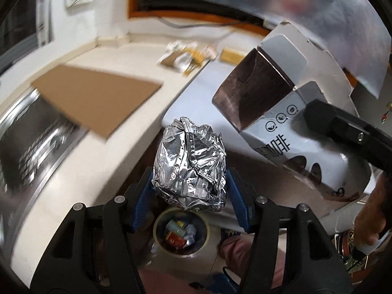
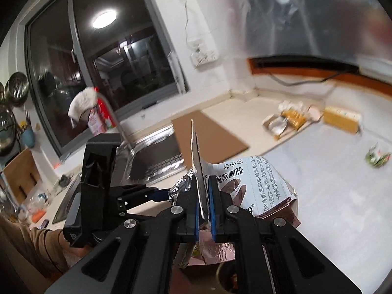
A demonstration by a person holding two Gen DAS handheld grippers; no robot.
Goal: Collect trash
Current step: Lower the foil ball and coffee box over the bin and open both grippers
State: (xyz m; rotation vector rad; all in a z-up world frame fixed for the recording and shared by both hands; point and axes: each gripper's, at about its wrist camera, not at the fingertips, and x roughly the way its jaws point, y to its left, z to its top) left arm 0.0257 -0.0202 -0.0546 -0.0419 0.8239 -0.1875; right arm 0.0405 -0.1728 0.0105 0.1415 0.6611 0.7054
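Two grippers are each carrying a piece of trash over the edge of a kitchen counter (image 1: 80,171). The left gripper (image 1: 189,171) has its blue fingers (image 1: 236,196) pressed on both sides of a crumpled ball of shiny foil (image 1: 189,159), so the ball is squeezed and held up in the air. Right under the foil ball, far down on the floor, stands a round trash bin (image 1: 181,231) with some colored scraps already inside. The right gripper (image 2: 204,210) is pinched tight on the thin torn flap of a white and brown coffee box (image 2: 257,183) with black writing on it, and the rest of the box hangs off to the side of the fingers. In the left camera the same coffee box (image 1: 281,93) floats up high on the right, with one black finger of the other gripper on it. A hand (image 1: 372,215) shows at the right edge of that view. On the counter lies a flat sheet of brown cardboard (image 1: 98,95) that partly covers the metal sink (image 1: 34,132). Farther back, near the wall, sit more bits of trash: a little pile of wrappers (image 1: 186,56) and a small yellow-brown box (image 2: 341,118). Something green and crumpled (image 2: 377,155) lies alone on the pale counter top; it is too blurry to tell what it is, maybe a wrapper. A dark window (image 2: 98,73) fills the wall behind the sink.
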